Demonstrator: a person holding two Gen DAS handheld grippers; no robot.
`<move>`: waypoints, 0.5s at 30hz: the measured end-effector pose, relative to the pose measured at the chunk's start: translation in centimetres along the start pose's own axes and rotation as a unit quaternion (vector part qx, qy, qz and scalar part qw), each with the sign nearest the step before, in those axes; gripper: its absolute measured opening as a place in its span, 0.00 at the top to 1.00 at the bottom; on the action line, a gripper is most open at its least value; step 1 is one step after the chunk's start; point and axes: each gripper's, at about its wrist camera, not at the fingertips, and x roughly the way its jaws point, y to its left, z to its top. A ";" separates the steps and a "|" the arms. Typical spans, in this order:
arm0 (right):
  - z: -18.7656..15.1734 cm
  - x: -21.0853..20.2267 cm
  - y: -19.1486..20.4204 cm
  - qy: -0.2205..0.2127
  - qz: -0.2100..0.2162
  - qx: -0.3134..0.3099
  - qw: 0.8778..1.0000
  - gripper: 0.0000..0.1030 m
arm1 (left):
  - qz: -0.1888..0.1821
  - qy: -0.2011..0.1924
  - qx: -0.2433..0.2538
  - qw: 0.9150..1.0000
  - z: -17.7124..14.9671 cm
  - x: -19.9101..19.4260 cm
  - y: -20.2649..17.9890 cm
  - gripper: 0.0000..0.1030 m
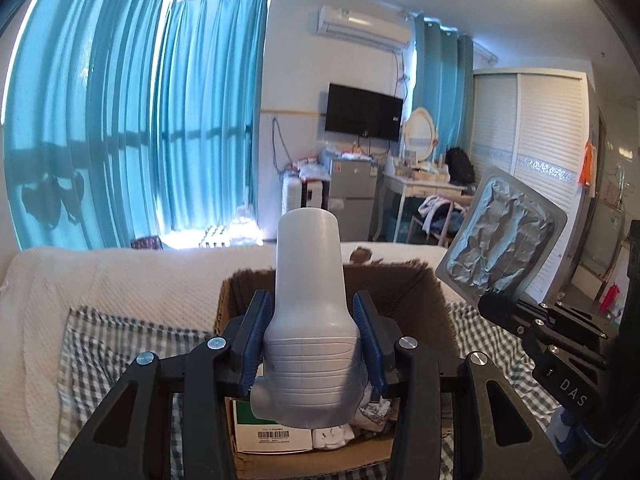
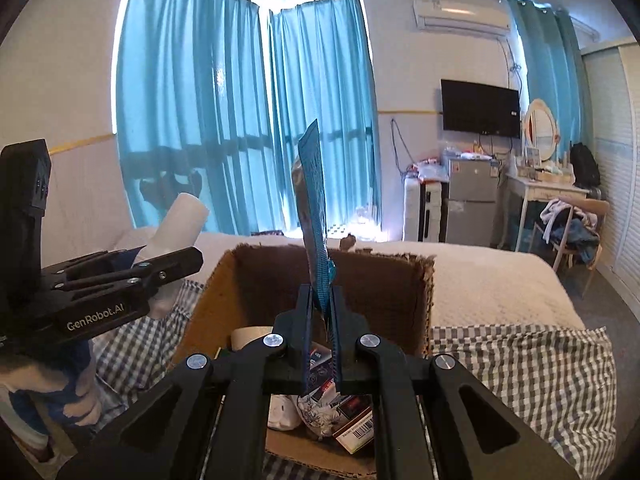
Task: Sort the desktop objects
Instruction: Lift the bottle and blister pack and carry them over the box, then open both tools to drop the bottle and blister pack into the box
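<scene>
Left gripper (image 1: 316, 344): I have its blue-padded fingers clamped on the ribbed lower body of a pale grey plastic bottle-shaped container (image 1: 310, 312), which stands upright with its wide neck up.
Grey container, place: held in the air above the open brown cardboard box (image 1: 424, 300), over the box's near half.
Right gripper (image 2: 322, 312): I have its fingers pressed together on the lower edge of a flat foil blister pack (image 2: 314, 200), silver and crinkled on one face, blue on the other.
Blister pack, place: upright and edge-on to my right camera, above the box; in the left view it sits tilted at the box's right rim.
Box: stands on a grey-and-white checked cloth (image 2: 532, 372) spread over a cream textured bed cover (image 1: 120, 280).
Box contents: a white carton with a green panel and barcode (image 1: 272, 428), crumpled wrappers and small packets; I cannot tell them apart further.
</scene>
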 end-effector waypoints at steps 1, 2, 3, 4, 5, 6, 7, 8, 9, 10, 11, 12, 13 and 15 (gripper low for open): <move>-0.2 0.4 -0.1 0.003 0.000 0.000 1.000 0.93 | 0.001 0.003 0.001 1.000 -0.2 0.4 -0.1 0.58; -0.5 0.7 -0.1 0.008 0.001 0.001 1.000 0.93 | 0.002 0.006 0.003 1.000 -0.5 0.9 -0.1 0.58; -0.7 1.2 -0.3 0.013 0.001 0.002 1.000 0.93 | 0.002 0.010 0.003 1.000 -0.7 1.4 -0.2 0.58; -1.0 1.6 -0.4 0.017 0.002 0.004 1.000 0.93 | 0.002 0.014 0.003 1.000 -0.9 1.9 -0.1 0.58; -1.3 2.4 -0.7 0.026 0.004 0.006 1.000 0.93 | 0.002 0.020 0.003 1.000 -1.2 2.4 -0.2 0.58; -1.6 2.8 -0.8 0.031 0.005 0.007 0.999 0.93 | 0.002 0.024 0.003 1.000 -1.5 2.8 -0.2 0.58; -1.9 3.4 -1.0 0.036 0.005 0.009 0.999 0.93 | 0.002 0.030 0.003 1.000 -1.8 3.3 -0.3 0.58; -2.1 3.9 -1.1 0.041 0.005 0.012 0.999 0.93 | 0.003 0.039 0.003 0.999 -2.3 3.9 -0.3 0.58; -2.4 4.5 -1.3 0.049 0.007 0.016 0.999 0.93 | 0.003 0.047 0.005 0.999 -2.7 4.4 -0.4 0.58; -2.7 5.0 -1.5 0.056 0.009 0.020 0.998 0.93 | 0.001 0.052 0.008 0.999 -3.1 4.9 -0.5 0.58; -2.9 5.5 -1.7 0.061 0.010 0.024 0.998 0.93 | 0.001 0.057 0.012 0.998 -3.5 5.5 -0.7 0.58; -3.2 6.1 -1.9 0.068 0.011 0.026 0.997 0.93 | 0.003 0.062 0.013 0.998 -3.8 6.0 -0.8 0.58; -3.4 6.6 -2.1 0.073 0.011 0.026 0.997 0.93 | 0.003 0.070 0.011 0.997 -4.2 6.6 -0.8 0.58; -3.9 7.5 -2.3 0.084 0.005 0.026 0.996 0.93 | 0.003 0.079 0.009 0.997 -4.6 7.6 -0.7 0.58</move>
